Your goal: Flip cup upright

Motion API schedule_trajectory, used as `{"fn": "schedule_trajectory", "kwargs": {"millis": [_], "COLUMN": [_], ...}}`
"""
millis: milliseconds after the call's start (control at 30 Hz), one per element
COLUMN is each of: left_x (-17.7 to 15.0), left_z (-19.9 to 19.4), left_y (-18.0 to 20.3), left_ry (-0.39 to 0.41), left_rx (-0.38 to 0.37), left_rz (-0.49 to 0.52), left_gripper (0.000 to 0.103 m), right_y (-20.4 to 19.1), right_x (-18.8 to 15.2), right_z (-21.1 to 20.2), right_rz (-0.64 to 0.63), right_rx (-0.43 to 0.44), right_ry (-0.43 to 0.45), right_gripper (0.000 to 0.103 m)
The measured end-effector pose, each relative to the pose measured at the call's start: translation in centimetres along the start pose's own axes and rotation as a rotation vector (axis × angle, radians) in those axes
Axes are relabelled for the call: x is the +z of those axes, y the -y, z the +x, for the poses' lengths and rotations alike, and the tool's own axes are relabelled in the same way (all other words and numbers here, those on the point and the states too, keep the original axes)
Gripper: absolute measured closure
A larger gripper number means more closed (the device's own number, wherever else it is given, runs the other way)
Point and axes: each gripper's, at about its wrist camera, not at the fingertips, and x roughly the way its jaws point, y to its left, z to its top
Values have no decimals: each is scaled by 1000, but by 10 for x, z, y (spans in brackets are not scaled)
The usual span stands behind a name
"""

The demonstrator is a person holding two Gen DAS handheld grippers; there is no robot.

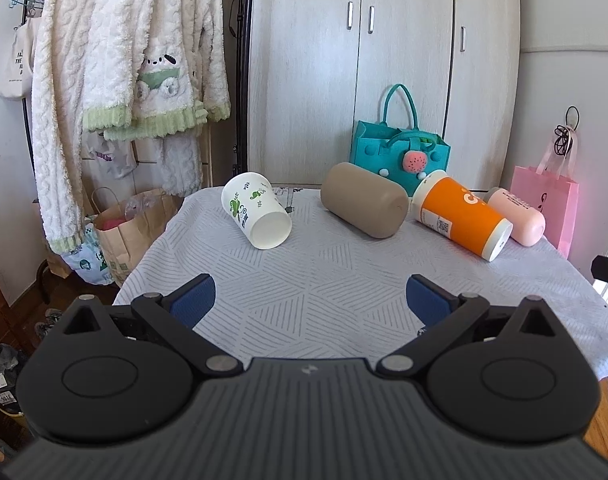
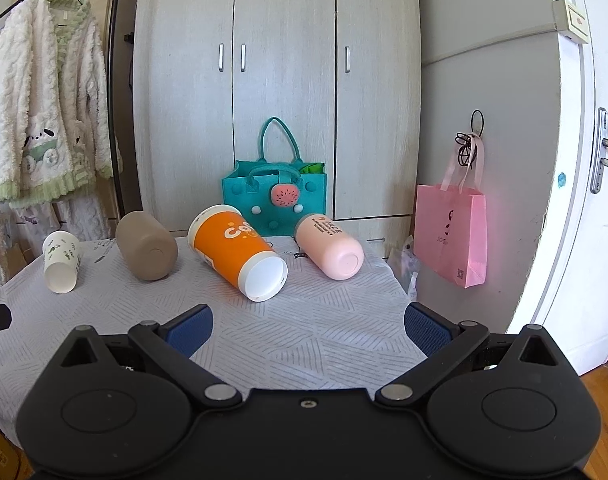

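**Four cups lying down, both grippers empty and clear of them**

While neither gripper has made contact with anything, all four cups lie on their sides in a loose row across the far half of the table (image 1: 344, 280), which is covered with a pale patterned cloth.

Left gripper (image 1: 310, 300): jaws spread wide, nothing between them, hovering over the near part of the cloth. Right gripper (image 2: 308, 326): likewise wide apart and empty, near edge of the table.

Positions, left to right:
- White cup with green print (image 1: 255, 210), far left, base end towards the camera. The print includes small characters too fine to read.
- Tan cup (image 1: 364, 206), plain, no marking seen, just right of centre in the left view.
- Orange cup (image 2: 235, 252), white ends, large pale letters of which only "CO" is legible; a printed label and code square show on its side in the left view, unreadable.
- Pink cup (image 2: 330, 252), far right, just beside the orange one. Dark lettering runs along its upper body, too blurred to transcribe.

Judgement: the cups appear laid out deliberately as separate targets, spaced enough for jaws to straddle each body. The task sentence does not say which cup is meant. No flip has begun; the wide jaw setting suits an approach across a cup's width.

Behind the row stands a teal felt bag (image 2: 273, 200); a pink paper bag (image 2: 452, 240) hangs on the right.
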Motion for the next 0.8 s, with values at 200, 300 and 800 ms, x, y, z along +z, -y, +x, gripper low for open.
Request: {"fn": "schedule_trajectory", "kwargs": {"millis": [200,300,800], "left_x": [-3,-4,-7], "left_z": [1,3,2], "left_y": [1,1,-2], "left_ry": [11,6,13], "left_rx": [0,0,6], "left_rz": [1,-6,-17], "left_gripper": [0,0,0], "right_y": [-4,-6,-13], "right_x": [-2,-3,-5], "right_z": [2,2,-1], "right_rz": [-12,-16,-30], "right_rx": [0,3,12], "right_ry": [-9,-11,-8], "right_gripper": [0,0,0]}}
